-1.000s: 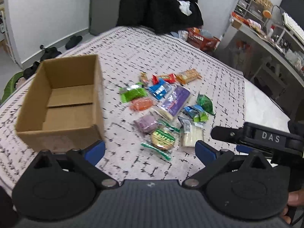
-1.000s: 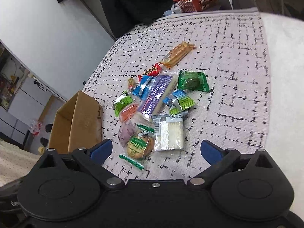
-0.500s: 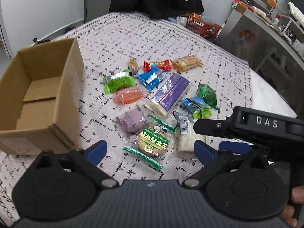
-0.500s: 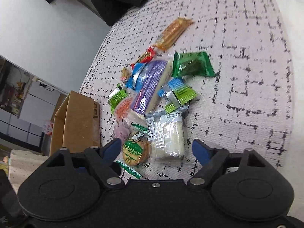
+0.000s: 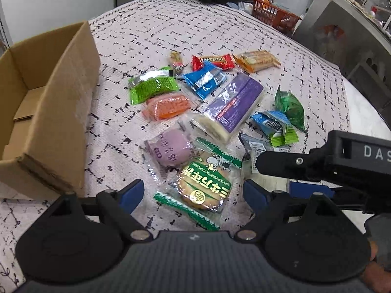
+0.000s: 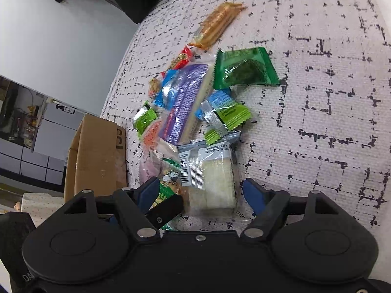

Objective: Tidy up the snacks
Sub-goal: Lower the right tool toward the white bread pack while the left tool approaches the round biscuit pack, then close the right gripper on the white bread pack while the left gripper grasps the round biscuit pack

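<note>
The letters "DAS" are read in white on the black body of the right gripper (image 5: pixel 288 183), seen from the left wrist view. East Asian characters are printed in yellow on the green-labelled cookie packet (image 5: pixel 204 188), above a cartoon figure; they cannot be read with certainty. A barcode and small print are noted on the clear packet of white wafers (image 6: pixel 210 178); the print is too small to read. Fine print on the purple packet (image 5: pixel 232 107) is likewise illegible.

The left gripper (image 5: pixel 193 193) is held with its jaws wide apart, the cookie packet lying between the blue fingertips, no contact being evident. The right gripper (image 6: pixel 201 190) is likewise spread wide, its fingers straddling the white wafer packet without a clamp being seen.

The snacks are found in a loose pile on the patterned cloth (image 5: pixel 146 34). The open cardboard box (image 5: pixel 48 112) stands just to the left of the pile.
</note>
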`<state>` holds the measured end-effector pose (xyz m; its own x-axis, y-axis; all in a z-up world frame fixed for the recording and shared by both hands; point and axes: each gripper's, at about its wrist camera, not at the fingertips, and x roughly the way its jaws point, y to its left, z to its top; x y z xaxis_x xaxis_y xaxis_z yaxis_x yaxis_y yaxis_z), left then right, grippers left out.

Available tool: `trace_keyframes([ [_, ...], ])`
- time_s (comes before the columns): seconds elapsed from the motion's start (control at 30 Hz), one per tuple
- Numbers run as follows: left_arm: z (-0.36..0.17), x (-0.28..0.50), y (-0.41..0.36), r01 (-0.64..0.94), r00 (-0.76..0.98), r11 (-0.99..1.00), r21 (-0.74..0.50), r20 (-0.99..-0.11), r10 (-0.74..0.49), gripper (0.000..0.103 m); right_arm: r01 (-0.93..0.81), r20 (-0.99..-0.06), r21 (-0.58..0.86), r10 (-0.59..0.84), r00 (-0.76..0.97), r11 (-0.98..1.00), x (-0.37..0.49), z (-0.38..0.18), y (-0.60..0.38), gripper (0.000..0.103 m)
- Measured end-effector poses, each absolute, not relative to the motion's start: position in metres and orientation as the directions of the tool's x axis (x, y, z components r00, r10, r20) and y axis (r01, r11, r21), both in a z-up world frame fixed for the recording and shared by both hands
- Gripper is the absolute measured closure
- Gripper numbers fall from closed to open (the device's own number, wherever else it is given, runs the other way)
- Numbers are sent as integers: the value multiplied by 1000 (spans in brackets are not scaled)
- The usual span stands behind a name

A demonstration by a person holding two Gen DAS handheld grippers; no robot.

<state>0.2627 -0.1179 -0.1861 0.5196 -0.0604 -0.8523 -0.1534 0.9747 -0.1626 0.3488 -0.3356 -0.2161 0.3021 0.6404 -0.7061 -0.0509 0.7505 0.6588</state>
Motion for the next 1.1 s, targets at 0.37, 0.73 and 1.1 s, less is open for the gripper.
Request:
trace_keyframes([
  [0.37,-197,258,-122,-169,499,969,-179,-864,-72,45,-104,-737,607,607,298,788,349,-215,-327,27],
  [0.73,-180,239,-113,-174,526,961,-216,-845,-95,70,-163,-817,464,492,300,871,344,-207,-305,39],
  [1.1,-173,221,-100,-201,575,929,-310,-805,-144,72,-162,-835,397,429,344,903,330,-187,-305,60],
])
